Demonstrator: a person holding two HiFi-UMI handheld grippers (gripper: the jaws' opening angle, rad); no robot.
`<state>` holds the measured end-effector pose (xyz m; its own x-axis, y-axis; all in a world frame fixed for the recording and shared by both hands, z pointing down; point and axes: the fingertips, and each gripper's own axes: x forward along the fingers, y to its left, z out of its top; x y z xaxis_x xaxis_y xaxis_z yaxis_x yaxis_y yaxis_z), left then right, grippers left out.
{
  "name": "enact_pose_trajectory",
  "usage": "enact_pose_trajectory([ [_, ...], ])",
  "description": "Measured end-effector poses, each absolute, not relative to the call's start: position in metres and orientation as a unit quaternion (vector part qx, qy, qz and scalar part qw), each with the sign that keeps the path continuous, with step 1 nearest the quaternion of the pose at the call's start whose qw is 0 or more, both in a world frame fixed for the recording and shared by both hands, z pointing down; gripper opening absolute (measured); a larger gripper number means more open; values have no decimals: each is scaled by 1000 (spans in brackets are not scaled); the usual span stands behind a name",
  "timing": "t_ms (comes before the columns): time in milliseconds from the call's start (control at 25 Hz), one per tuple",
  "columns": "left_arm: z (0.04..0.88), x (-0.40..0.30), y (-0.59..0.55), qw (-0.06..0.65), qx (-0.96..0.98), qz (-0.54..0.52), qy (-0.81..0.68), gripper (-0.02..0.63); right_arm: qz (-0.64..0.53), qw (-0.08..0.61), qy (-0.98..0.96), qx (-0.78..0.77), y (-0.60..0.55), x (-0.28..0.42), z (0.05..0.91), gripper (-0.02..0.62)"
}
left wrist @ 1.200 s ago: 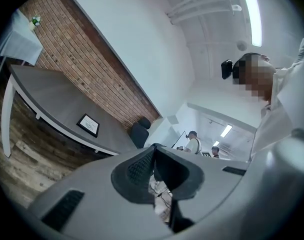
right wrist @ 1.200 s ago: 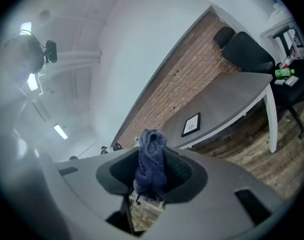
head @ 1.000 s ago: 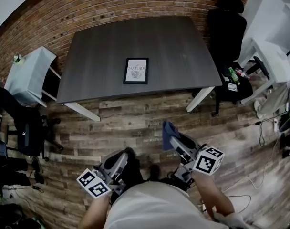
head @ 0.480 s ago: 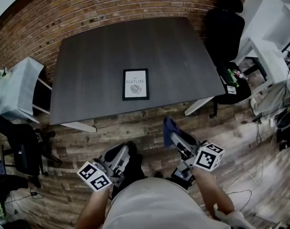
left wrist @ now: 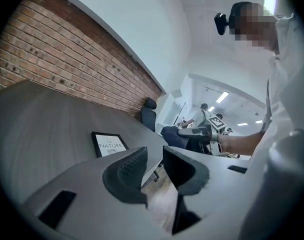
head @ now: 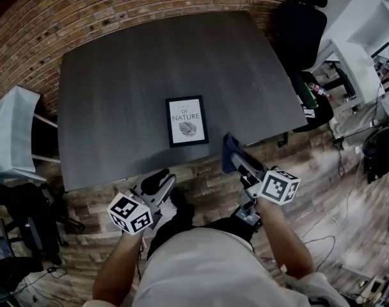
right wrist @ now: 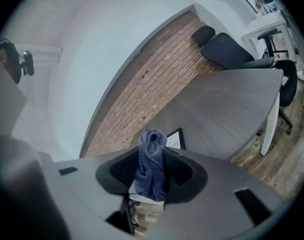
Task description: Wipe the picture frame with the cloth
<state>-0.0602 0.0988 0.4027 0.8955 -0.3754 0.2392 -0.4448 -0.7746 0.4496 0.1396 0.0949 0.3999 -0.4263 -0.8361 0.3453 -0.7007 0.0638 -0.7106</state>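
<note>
Head view and the two gripper views. A brick wall (head: pixel 118 18) ran along the far side of the dark grey table (head: pixel 118 75), and a plank floor (head: pixel 204 183) lay at the table's near edge, where the person stood. A black office chair (head: pixel 300 37) stood at the table's far right corner. The left gripper (head: pixel 161 183) hung over the floor just short of the table's near edge; in the left gripper view its jaws (left wrist: pixel 154 161) were opening, a narrow gap showed between the ribbed pads, and nothing stood between them. The right gripper (head: pixel 238 162) reached to the table's near edge, right of the left gripper; in the right gripper view its jaws (right wrist: pixel 152 171) were clamped on a bunched blue cloth (right wrist: pixel 152 161), which stuck out past the fingertips. In the head view the cloth (head: pixel 228 151) lay over the very edge of the table. The black picture frame (head: pixel 187 121), with a white print and a leaf motif, lay flat on the table, near the middle of its near edge, untouched by either gripper and just beyond the cloth.
</note>
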Motion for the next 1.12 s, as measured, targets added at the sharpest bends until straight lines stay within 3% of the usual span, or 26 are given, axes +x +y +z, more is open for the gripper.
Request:
enact_pose_trajectory([
  [640, 505, -20, 23, 164, 930, 254, -209, 220, -473, 8, 703, -531, -42, 163, 475, 146],
  [1120, 558, 9, -9, 80, 892, 397, -201, 230, -511, -20, 710, -483, -139, 173, 528, 146],
])
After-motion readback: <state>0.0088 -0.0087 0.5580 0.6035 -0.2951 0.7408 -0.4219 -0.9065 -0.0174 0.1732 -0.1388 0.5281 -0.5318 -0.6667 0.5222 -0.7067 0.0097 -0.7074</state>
